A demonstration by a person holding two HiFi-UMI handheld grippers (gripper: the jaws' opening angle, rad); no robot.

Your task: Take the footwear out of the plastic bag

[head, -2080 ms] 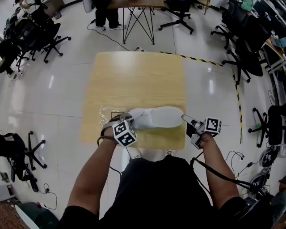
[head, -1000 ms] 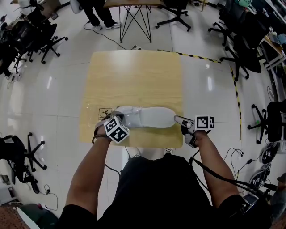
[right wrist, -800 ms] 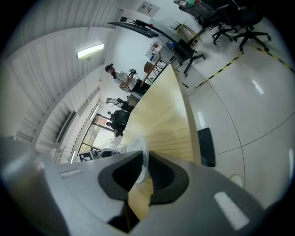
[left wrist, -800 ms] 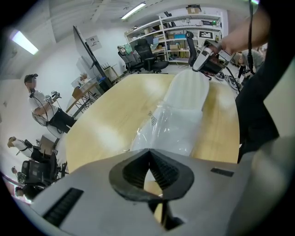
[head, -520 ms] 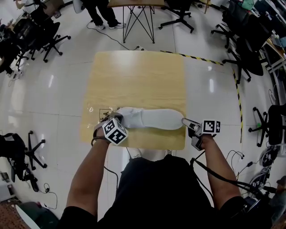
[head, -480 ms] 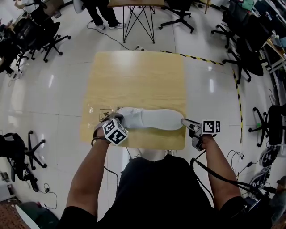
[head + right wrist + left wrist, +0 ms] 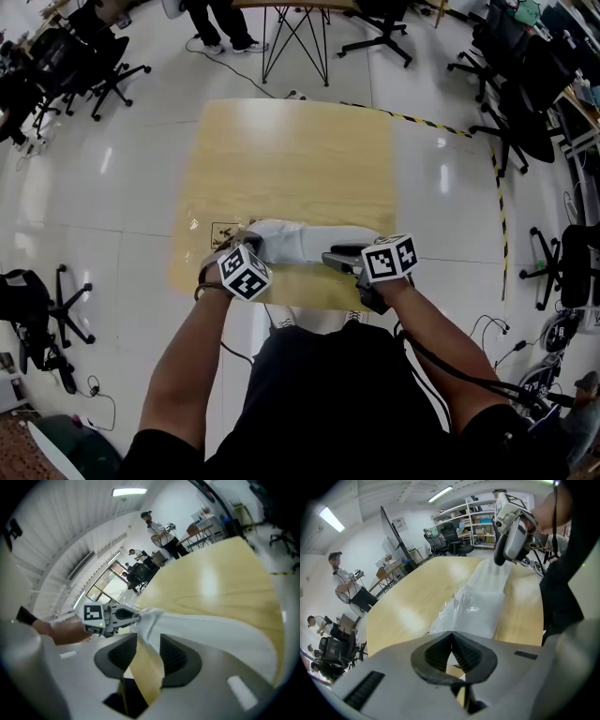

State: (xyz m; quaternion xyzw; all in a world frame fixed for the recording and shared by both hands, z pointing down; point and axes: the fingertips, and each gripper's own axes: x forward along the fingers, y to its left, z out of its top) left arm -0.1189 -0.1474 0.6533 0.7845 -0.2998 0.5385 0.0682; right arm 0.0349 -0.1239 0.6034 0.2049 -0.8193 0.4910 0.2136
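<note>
Logging left to right. Found left gripper [image 7: 451, 635] at the near-left of the table [image 7: 291, 159], jaws pressed fully together with a fold of clear bag [image 7: 480, 603] pinched at the tips. Checked against the right gripper view: white material clamped in those same tips. Traced bag running from that pinch along the table's near edge toward the right gripper. Saw white shoe [image 7: 314, 240] lying lengthwise near that edge, left end at the pinch. Could not tell how much of the shoe lies under the film. Found right gripper [image 7: 336, 259] over the shoe's near side, about mid-length, jaws parted by a moderate gap. Saw only bare wood between them, with the shoe's white edge crossing just past the tips. Noted from the left gripper view the right gripper's tip meeting the bag's far end.
</note>
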